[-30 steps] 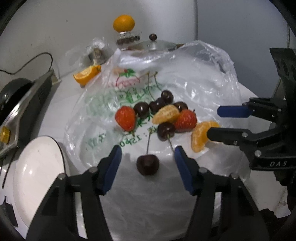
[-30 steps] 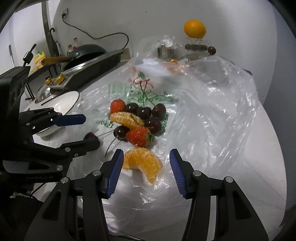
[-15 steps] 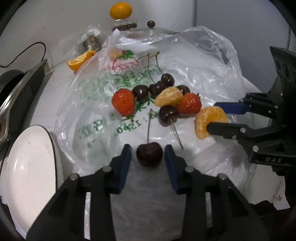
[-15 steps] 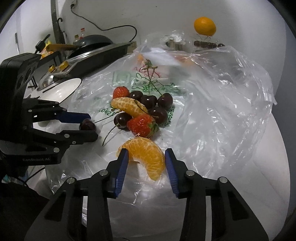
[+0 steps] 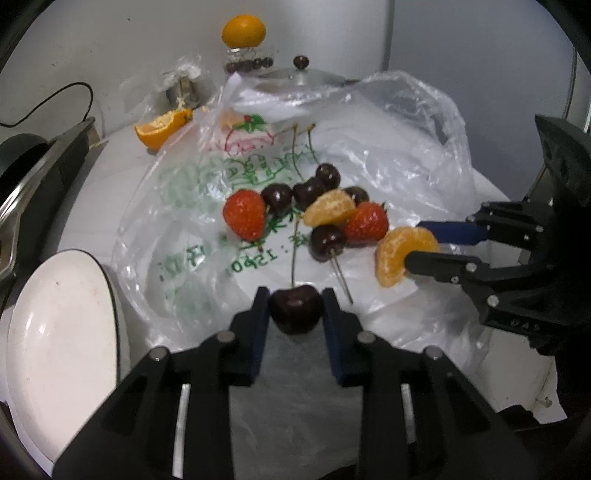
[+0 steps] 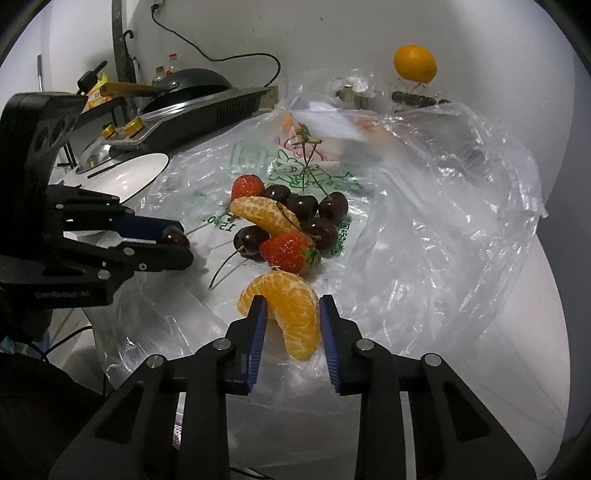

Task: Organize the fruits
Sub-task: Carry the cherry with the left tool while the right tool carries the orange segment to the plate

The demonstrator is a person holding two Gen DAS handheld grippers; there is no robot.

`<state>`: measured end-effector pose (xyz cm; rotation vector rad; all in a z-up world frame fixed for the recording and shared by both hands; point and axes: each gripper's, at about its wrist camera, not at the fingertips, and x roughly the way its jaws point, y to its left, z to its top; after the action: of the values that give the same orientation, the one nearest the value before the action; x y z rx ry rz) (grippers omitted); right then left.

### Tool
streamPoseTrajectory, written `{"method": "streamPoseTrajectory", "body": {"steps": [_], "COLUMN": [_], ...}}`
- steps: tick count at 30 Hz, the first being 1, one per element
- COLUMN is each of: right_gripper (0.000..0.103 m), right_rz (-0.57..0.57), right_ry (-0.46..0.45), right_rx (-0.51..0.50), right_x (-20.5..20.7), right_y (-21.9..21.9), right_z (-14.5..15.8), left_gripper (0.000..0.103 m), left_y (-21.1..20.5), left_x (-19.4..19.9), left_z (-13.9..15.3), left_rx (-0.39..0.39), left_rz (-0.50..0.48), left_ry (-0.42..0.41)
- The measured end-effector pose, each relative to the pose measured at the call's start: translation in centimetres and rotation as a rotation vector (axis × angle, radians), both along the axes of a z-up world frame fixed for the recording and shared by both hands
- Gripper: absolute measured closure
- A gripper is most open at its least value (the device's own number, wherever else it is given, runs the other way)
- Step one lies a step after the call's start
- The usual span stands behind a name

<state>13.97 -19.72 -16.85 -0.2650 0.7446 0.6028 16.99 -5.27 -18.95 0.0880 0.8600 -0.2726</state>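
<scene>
A pile of dark cherries (image 5: 308, 192), two strawberries (image 5: 244, 214) and an orange segment (image 5: 328, 207) lies on a clear plastic bag (image 5: 207, 206). My left gripper (image 5: 295, 308) is shut on a stemmed dark cherry (image 5: 295, 308) at the near edge of the bag; it also shows in the right wrist view (image 6: 173, 236). My right gripper (image 6: 290, 314) is shut on a peeled orange segment (image 6: 291, 310), which also shows in the left wrist view (image 5: 397, 254). The pile in the right wrist view (image 6: 291, 225) sits just beyond that segment.
A white plate (image 5: 55, 343) lies to the left of the bag. An induction cooker with a black wok (image 6: 192, 96) stands at far left. A whole orange (image 5: 243, 31) on a stand, a glass lid (image 5: 306, 75) and an orange wedge (image 5: 162, 125) are near the wall.
Both grippers have closed: the left onto the stemmed cherry, the right onto the orange segment. Both moved slightly forward toward the pile.
</scene>
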Motion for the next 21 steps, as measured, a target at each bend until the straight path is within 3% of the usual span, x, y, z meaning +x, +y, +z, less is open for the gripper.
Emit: {"method": "streamPoseTrajectory", "body": {"steps": [21], "right_gripper": [0.077], "right_rz": [-0.004], "right_ry": [-0.115], "right_rx": [0.028], "right_x": [-1.4], "right_y": [1.3], "right_z": [5.0], "left_gripper": [0.074], "left_y": [2.6], "left_x": [-2.8], "left_z": [5.7], "left_rx": [-0.082], "left_rz": [0.025], "left_ry": [-0.148]}}
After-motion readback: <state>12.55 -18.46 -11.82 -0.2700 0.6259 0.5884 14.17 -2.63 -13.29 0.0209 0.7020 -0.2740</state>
